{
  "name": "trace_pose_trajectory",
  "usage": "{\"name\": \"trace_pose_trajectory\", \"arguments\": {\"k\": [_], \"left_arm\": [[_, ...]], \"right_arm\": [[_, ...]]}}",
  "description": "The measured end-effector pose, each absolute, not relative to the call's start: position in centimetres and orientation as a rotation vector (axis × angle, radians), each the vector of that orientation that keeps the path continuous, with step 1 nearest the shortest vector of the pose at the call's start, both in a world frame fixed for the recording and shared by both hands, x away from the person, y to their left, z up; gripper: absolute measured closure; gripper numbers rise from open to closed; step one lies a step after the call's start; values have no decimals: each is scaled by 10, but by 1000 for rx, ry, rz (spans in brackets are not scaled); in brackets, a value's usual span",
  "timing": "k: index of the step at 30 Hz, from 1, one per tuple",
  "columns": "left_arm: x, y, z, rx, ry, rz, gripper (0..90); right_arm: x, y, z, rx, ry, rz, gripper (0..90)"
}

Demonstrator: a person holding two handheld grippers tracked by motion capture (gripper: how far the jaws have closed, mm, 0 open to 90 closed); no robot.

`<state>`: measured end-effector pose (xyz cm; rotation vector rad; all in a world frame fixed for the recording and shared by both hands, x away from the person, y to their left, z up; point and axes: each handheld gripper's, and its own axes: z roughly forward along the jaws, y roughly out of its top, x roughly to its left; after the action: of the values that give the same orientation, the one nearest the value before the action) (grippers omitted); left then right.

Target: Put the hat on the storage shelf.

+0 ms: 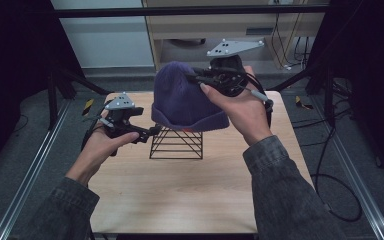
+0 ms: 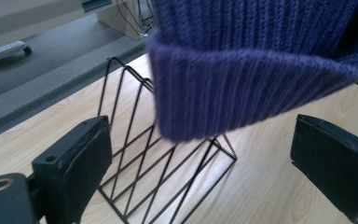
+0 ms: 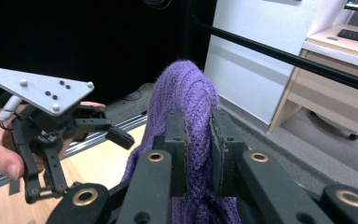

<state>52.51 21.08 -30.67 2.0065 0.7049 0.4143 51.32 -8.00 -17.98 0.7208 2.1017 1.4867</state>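
On the wooden table (image 1: 180,195), both forearms reach in. The purple knit beanie (image 1: 187,97) sits upright, crown up and cuff down, over a black wire rack (image 1: 176,143). The right gripper (image 3: 198,140) pinches a fold of its crown from the right. The left gripper (image 2: 200,158), jaws wide apart, hovers at the cuff's lower left edge.

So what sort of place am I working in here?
Probably a lab recording rig, not a home: a light wooden table ringed by black curtains and aluminium rails, with loose cables on grey floor.
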Motion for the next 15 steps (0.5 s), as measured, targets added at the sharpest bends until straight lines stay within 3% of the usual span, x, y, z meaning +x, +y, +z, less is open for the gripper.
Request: {"name": "trace_pose_trajectory", "arguments": {"k": [10,15], "left_arm": [[529,209,-319,2012,687,345,35],[537,204,-325,2024,662,321,82]], "right_arm": [[506,-65,-183,680,2137,1504,791],[512,-60,-188,681,2162,1508,791]]}}
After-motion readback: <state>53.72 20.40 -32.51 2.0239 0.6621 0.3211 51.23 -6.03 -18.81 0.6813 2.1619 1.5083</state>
